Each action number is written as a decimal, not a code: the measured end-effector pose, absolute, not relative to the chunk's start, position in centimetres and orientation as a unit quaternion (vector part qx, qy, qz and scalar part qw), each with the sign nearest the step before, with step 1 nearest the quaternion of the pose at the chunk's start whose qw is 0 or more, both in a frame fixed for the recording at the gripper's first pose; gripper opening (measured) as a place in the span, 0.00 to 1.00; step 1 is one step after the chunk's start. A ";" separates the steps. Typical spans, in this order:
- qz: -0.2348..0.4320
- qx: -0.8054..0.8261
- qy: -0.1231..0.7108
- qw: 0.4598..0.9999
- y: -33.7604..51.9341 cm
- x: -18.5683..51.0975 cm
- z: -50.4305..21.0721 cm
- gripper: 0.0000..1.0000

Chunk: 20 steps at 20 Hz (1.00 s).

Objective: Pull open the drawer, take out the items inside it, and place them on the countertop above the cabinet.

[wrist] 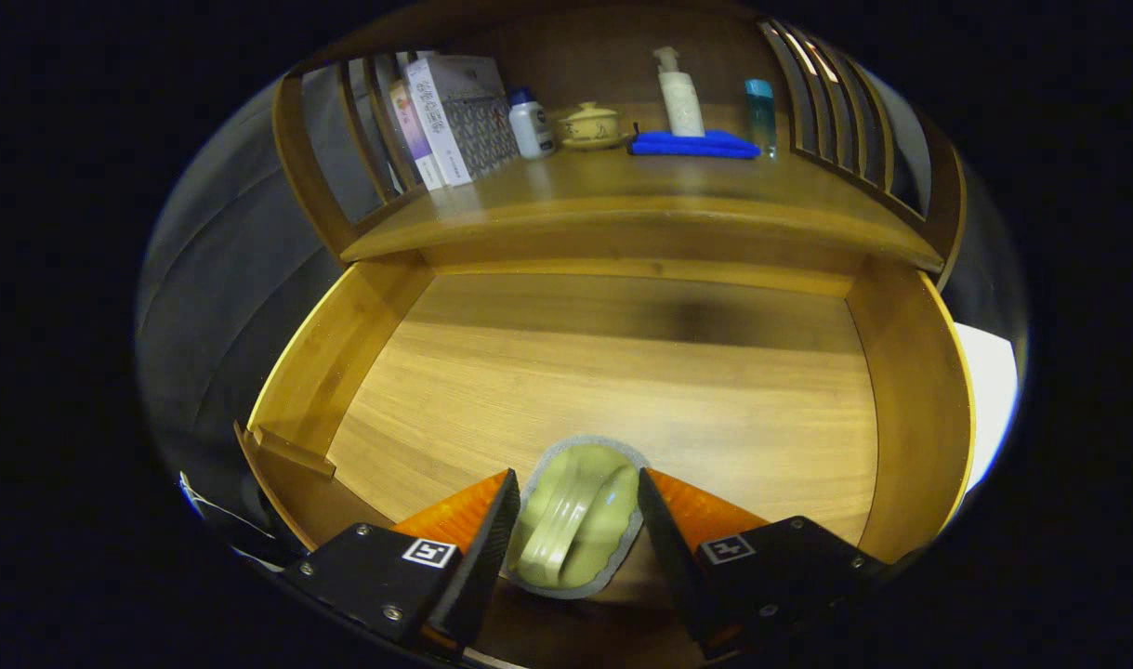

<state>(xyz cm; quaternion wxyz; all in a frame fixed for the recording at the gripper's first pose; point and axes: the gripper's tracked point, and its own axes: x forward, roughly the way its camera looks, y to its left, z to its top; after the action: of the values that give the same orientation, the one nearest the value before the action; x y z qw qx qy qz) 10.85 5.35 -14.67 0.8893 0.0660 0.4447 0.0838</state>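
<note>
- Gripper view looked down into the pulled-out wooden drawer [622,372], whose side walls rose to either side of the claw [575,520] and whose back edge ran beyond it.
- The claw's fingers stood apart around a pale green ridged scrubbing pad with a grey rim [575,525]; whether both pressed on it could not be told.
- The pad lay on the drawer floor between the fingers; ahead of them the floor was bare wood, giving wide room.
- Beyond the drawer, the wooden countertop [622,190] carried upright boxes [454,116], a small white bottle [532,125], a lidded ceramic pot [588,125], a folded blue cloth [691,145], a white pump bottle [679,98] and a slim blue bottle [760,113], leaving its front edge free.
</note>
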 end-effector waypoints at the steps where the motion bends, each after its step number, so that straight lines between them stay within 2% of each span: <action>1: 0.081 0.068 0.450 0.887 5.3 10.8 -15.0 0.77; 7: 0.066 0.066 0.438 0.894 5.2 11.2 -14.7 0.42; 8: 0.069 0.066 0.436 0.895 5.4 11.2 -14.7 0.26; 12: 0.090 0.074 0.420 0.900 6.2 11.0 -13.9 0.19; 20: 0.105 0.078 0.348 0.928 6.7 12.6 -8.5 0.19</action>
<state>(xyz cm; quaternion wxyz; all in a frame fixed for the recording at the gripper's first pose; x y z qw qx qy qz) 12.60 6.67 -8.49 0.9284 0.0776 0.3478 0.1053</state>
